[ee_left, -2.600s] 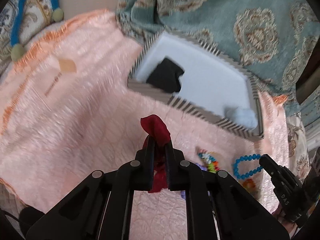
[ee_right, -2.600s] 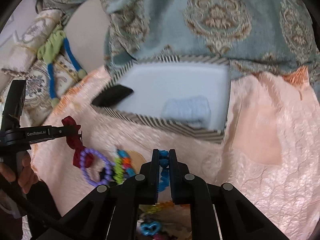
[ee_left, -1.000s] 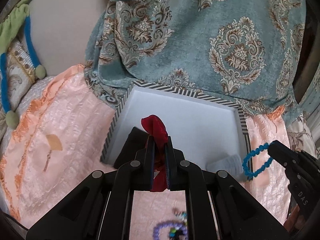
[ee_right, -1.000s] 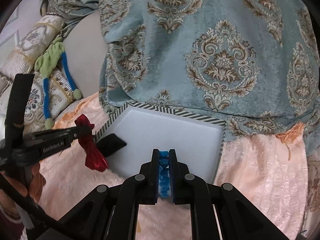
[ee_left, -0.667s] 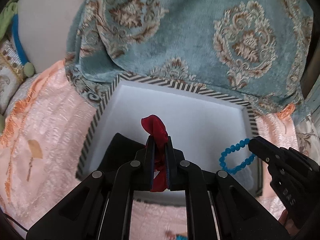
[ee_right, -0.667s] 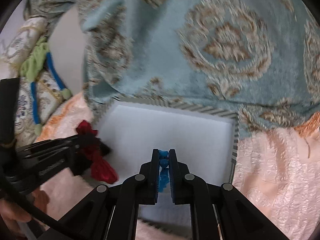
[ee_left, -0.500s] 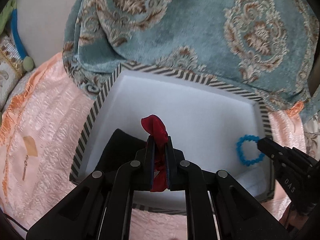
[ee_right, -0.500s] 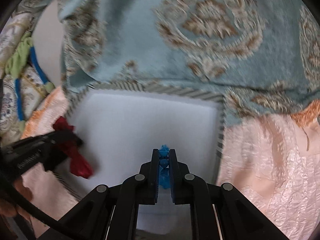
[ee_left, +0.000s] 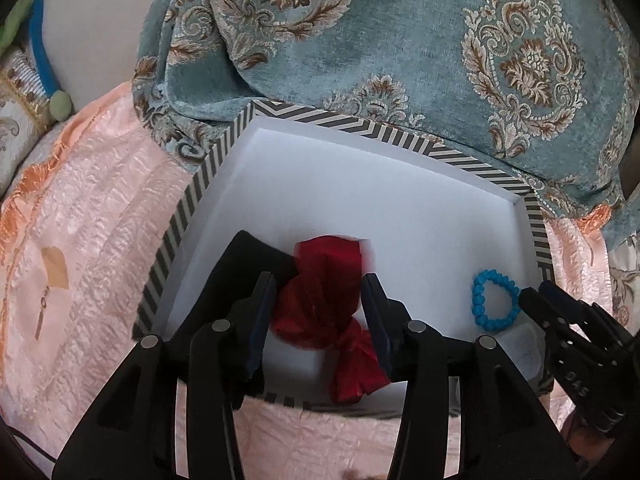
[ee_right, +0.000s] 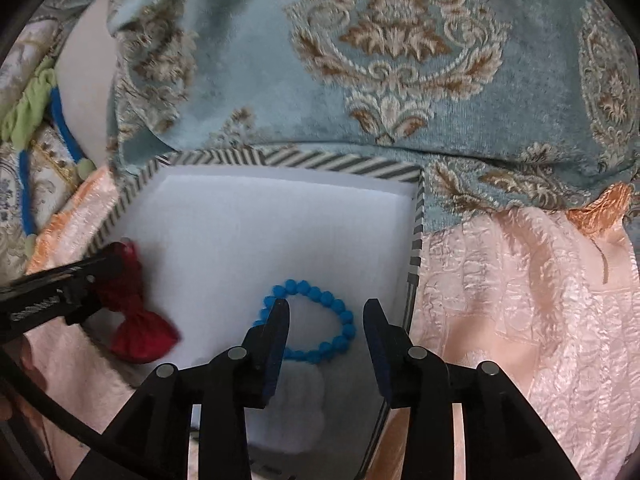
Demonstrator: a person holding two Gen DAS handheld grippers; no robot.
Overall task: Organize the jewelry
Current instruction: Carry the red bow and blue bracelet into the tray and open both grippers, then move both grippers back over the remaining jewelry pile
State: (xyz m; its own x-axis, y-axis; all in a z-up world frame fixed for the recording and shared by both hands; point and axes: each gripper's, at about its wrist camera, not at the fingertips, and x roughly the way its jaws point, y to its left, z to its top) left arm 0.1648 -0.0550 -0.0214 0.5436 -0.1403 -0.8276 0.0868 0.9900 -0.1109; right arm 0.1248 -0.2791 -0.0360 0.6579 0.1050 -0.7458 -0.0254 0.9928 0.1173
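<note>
A white box with a striped rim (ee_left: 352, 124) (ee_right: 320, 158) sits on the pink bedspread. My left gripper (ee_left: 318, 286) is open over the box, and a red bow (ee_left: 324, 312) lies loose between its fingers on the box floor. The bow also shows in the right wrist view (ee_right: 134, 316). My right gripper (ee_right: 326, 308) is open above a blue bead bracelet (ee_right: 320, 322), which lies on the box floor, also seen in the left wrist view (ee_left: 494, 302). A black pouch (ee_left: 244, 264) lies at the box's left side.
A teal patterned blanket (ee_left: 400, 48) hangs behind the box. A pale blue knitted piece (ee_right: 296, 408) lies at the box's near right corner. A pink bedspread (ee_left: 92, 240) surrounds the box. A blue and green cord (ee_right: 44, 92) lies far left.
Both grippers moved over the box and opened. The red bow dropped from the left gripper and the blue bracelet dropped from the right gripper onto the box floor.
</note>
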